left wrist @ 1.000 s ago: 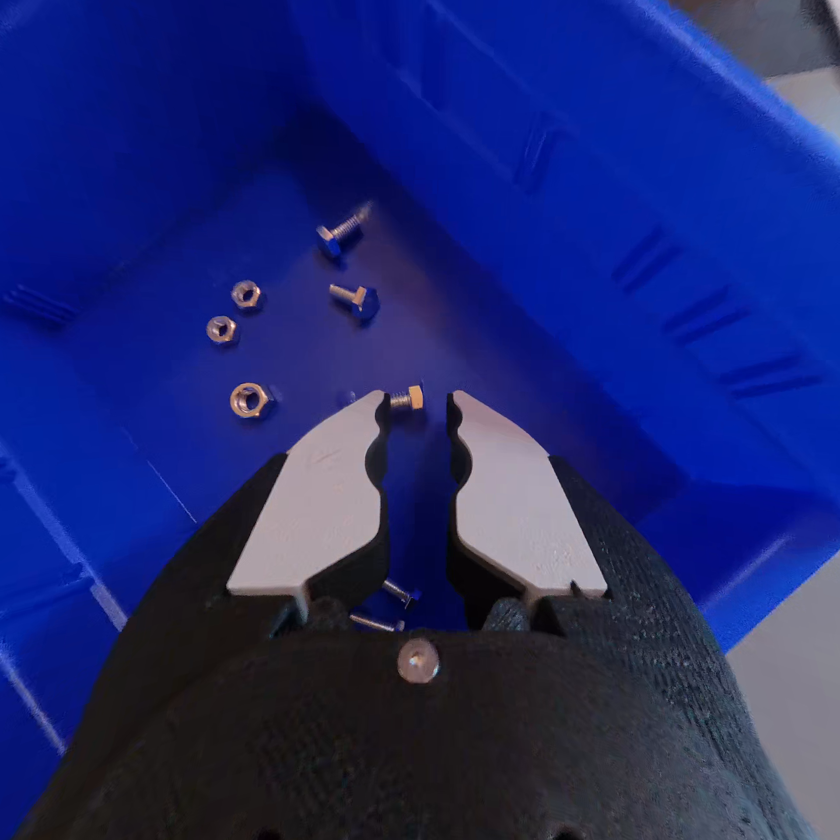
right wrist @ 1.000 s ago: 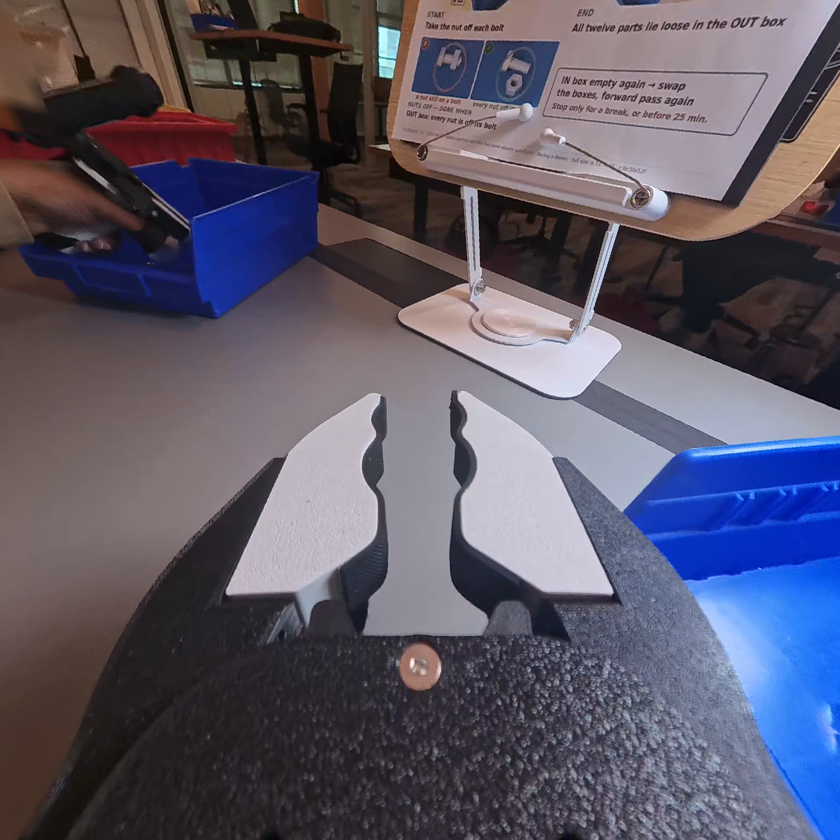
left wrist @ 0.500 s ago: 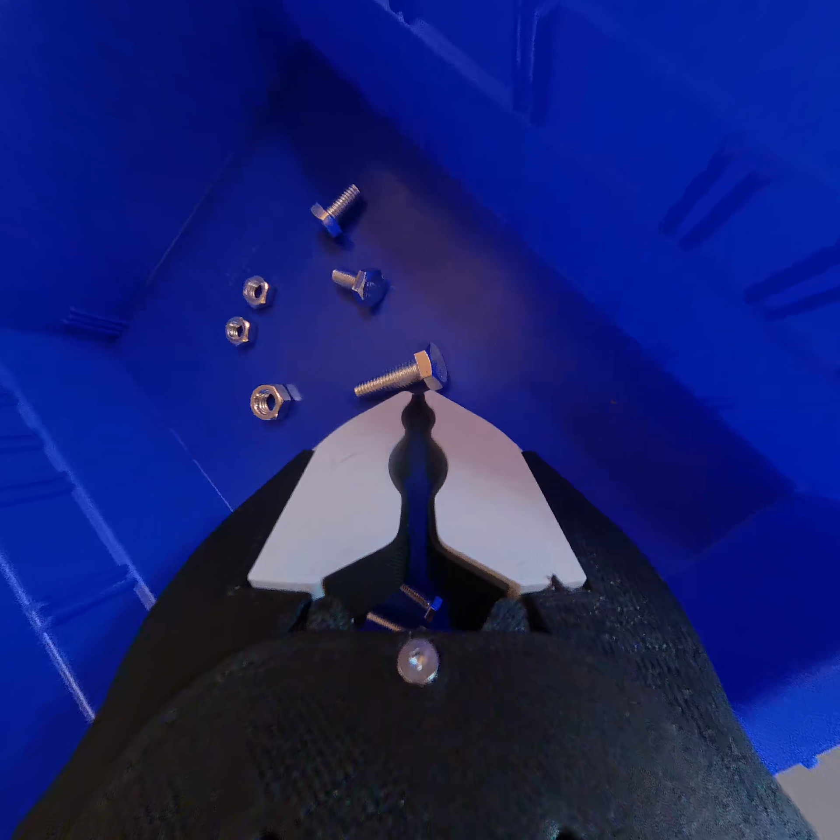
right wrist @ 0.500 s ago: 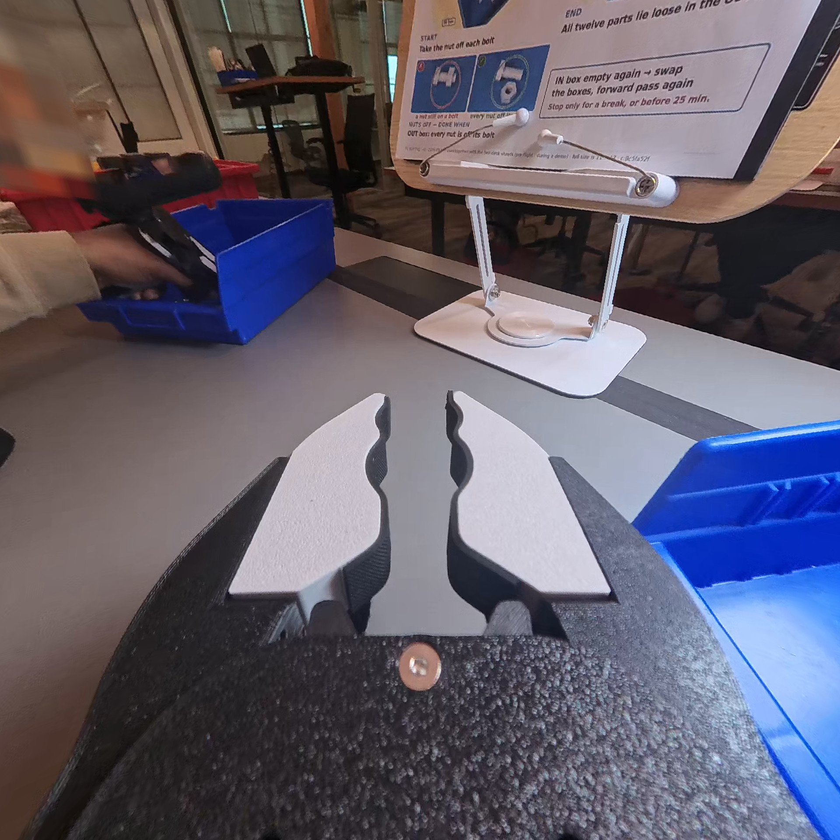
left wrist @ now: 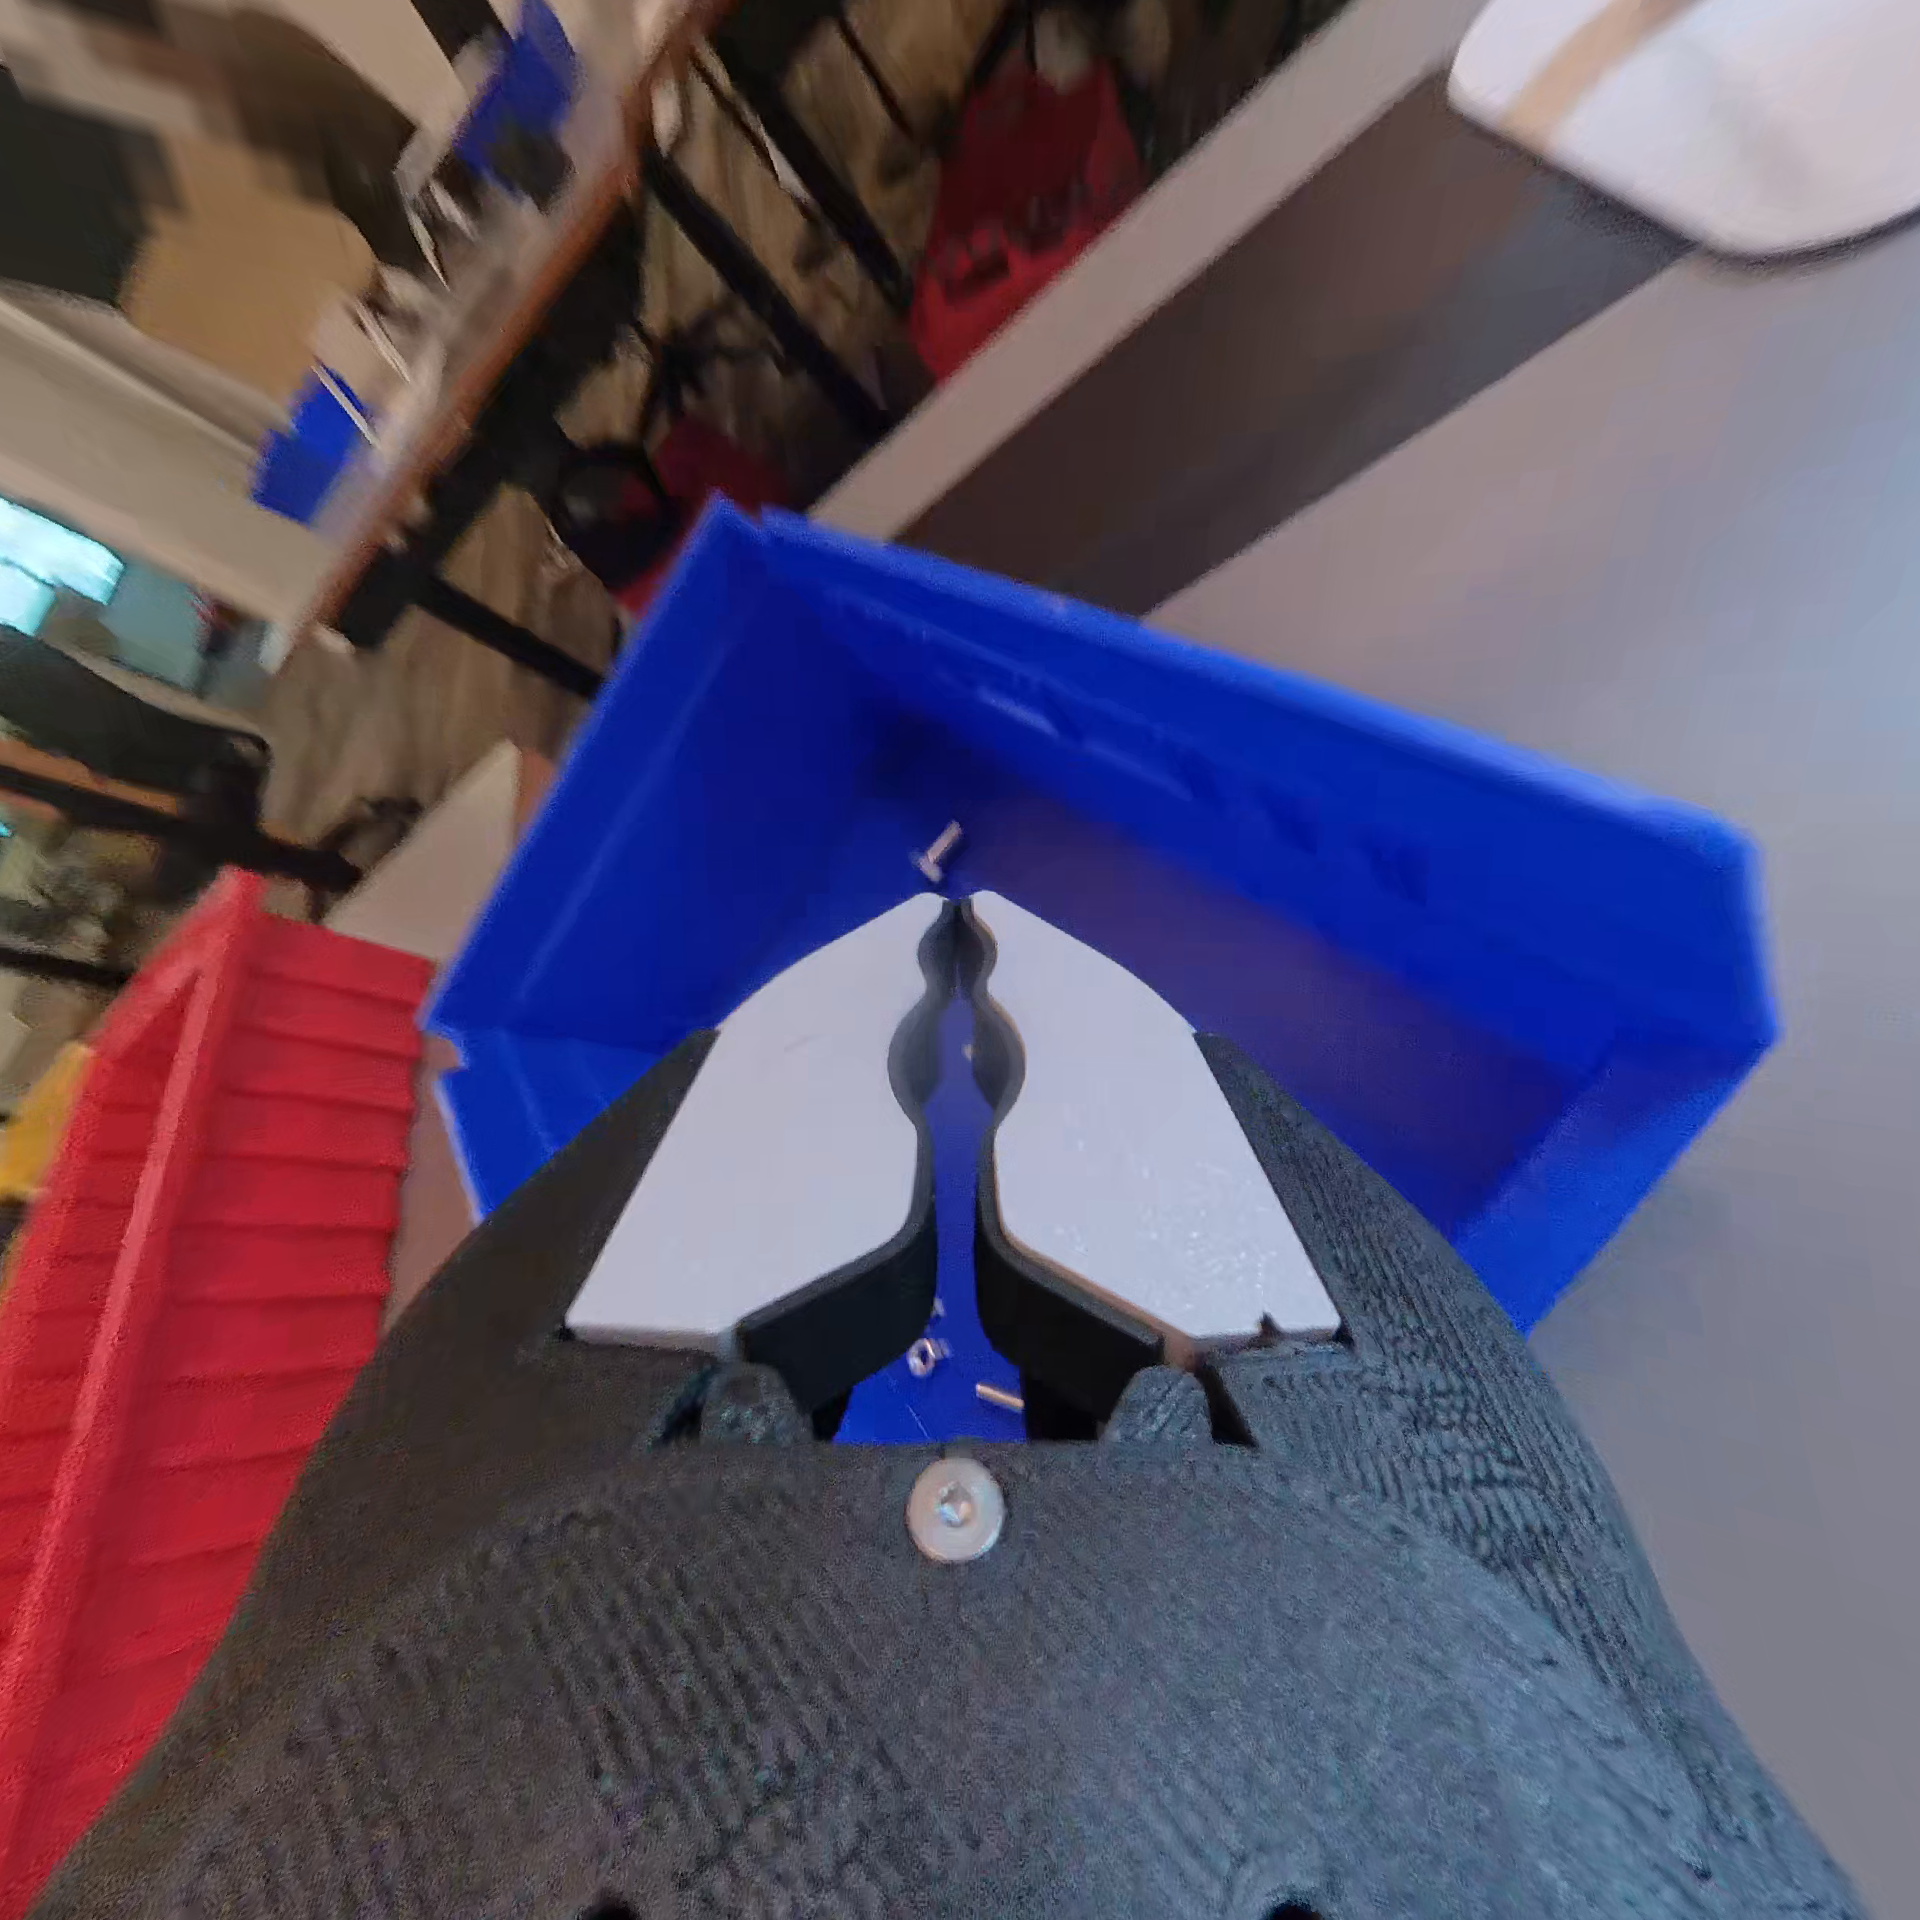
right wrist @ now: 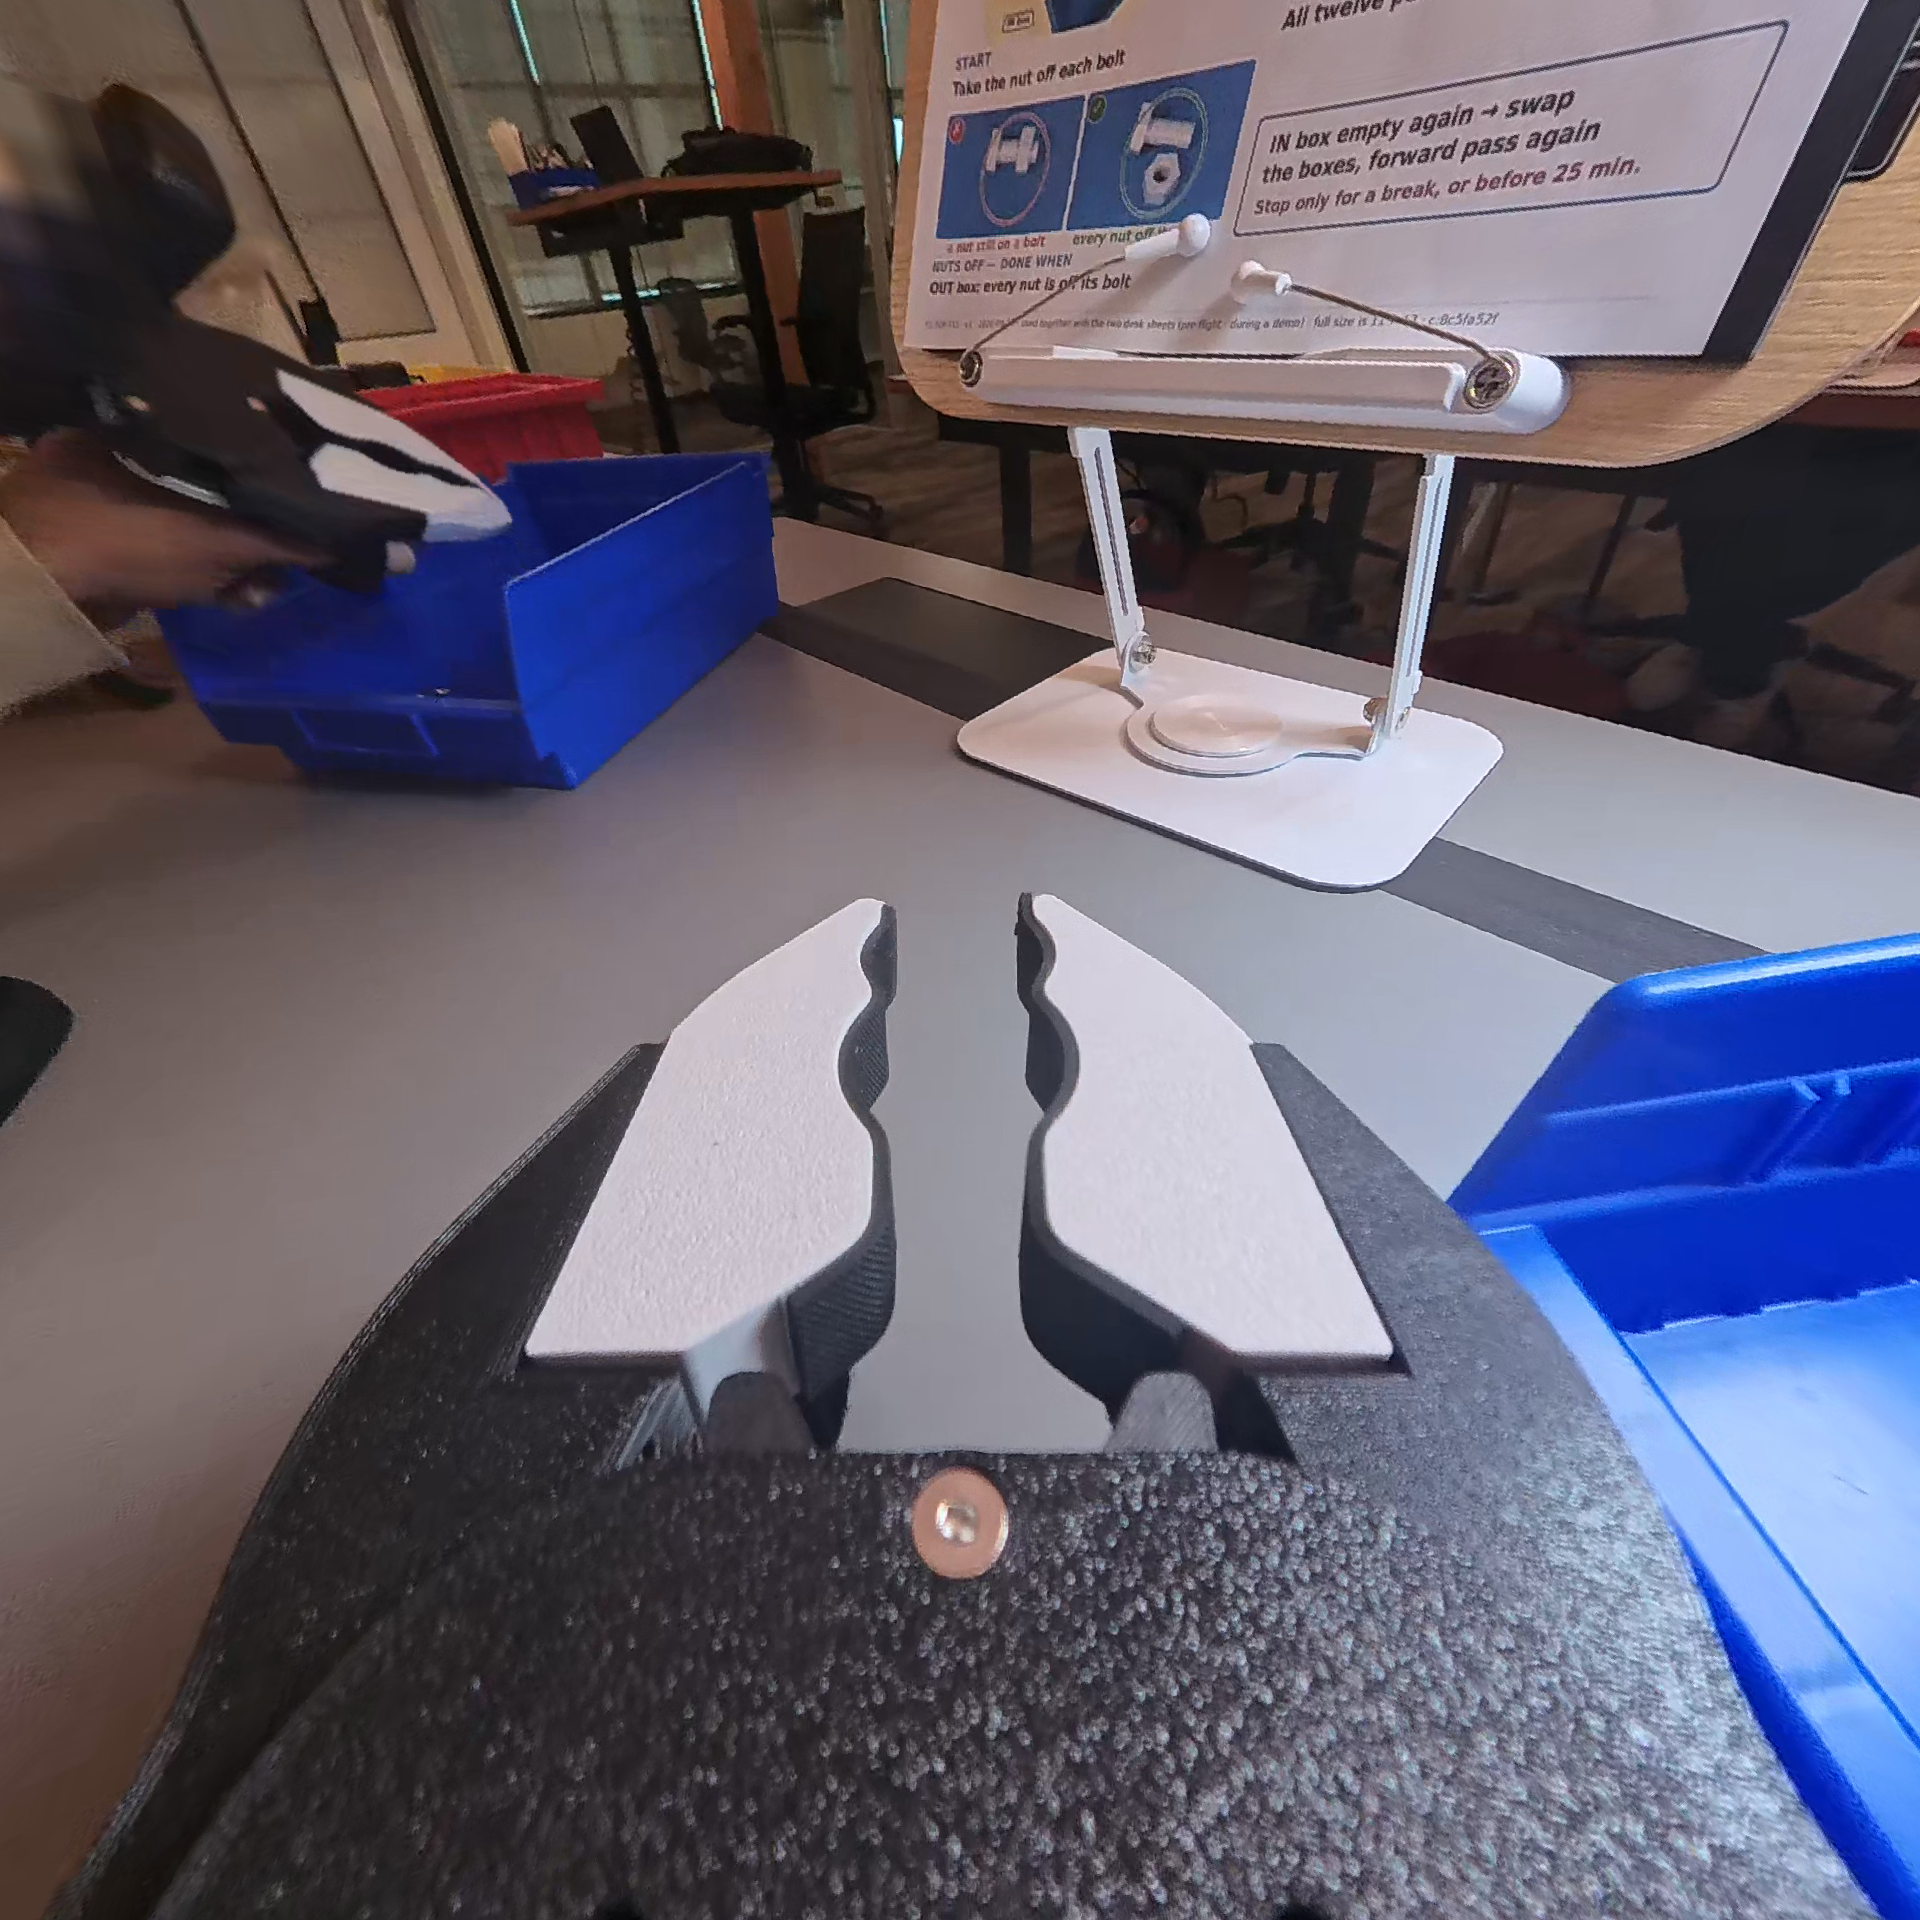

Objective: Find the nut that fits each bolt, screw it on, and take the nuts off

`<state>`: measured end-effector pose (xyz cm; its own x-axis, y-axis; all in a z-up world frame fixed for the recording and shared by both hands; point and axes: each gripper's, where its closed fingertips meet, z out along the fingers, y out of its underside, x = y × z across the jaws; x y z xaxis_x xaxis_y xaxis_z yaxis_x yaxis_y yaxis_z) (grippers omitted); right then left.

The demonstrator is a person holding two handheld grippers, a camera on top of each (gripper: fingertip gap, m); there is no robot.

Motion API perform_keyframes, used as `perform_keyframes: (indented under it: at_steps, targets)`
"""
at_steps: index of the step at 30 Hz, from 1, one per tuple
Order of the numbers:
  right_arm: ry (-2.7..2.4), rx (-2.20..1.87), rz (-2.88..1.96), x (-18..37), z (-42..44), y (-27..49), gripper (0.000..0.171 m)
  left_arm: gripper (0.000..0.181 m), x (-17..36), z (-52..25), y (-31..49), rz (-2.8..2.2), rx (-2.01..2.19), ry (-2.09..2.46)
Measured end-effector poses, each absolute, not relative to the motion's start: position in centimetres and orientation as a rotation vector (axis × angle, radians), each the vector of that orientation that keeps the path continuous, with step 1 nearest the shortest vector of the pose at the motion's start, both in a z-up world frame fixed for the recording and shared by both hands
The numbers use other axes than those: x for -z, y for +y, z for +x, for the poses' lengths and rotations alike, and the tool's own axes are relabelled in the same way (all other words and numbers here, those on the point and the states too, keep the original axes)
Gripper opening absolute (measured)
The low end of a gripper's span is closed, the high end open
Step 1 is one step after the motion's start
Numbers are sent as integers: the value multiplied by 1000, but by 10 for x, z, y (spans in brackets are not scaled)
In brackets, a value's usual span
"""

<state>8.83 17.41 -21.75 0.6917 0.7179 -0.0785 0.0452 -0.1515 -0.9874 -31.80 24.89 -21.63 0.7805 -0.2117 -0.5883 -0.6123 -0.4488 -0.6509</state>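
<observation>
A: Where's the bolt (left wrist: pixel 938 854)?

B: Just past the left gripper (left wrist: pixel 953 906), whose tips are pressed together. Whether they pinch its head, I can't tell. The blue bin (left wrist: pixel 1351 831) lies behind it, with loose bits visible through the gap.

A: How will it handle?

B: Small, rigid steel, light, probably slick. I'd grip the head and leave the thread free for a nut.

A: The right gripper (right wrist: pixel 956 914)?

B: Parted, empty, above the grey table (right wrist: pixel 416 987).

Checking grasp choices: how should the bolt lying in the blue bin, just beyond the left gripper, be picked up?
Probably across its shank, from straight above: the bolt lies flat on the floor of the bin, close to the back wall, so a sideways approach looks blocked.
</observation>
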Motion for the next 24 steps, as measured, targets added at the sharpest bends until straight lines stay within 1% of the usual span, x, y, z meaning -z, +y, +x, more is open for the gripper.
perform_keyframes:
  at_steps: [3,7,12,15,17,20,24]
  targets:
    - [-632,-689,-1621,214,86,172,22,0,178,-274,232,-1792,-541,697]
    - [-657,-813,-1586,207,73,160,24,0,141,-191,197,-1474,-551,863]
    - [-736,-1040,-1476,186,49,126,26,0,128,-83,143,-1118,-521,1065]
    - [-773,-1073,-1461,185,41,116,27,0,140,-48,129,-1042,-522,1152]
    - [-800,-1043,-1474,190,40,116,27,0,148,-46,133,-1071,-481,1151]
    - [-799,-1036,-1486,194,42,119,27,0,150,-72,149,-1157,-460,1072]
    - [-763,-1002,-1481,193,48,126,27,1,148,-158,186,-1472,-313,805]
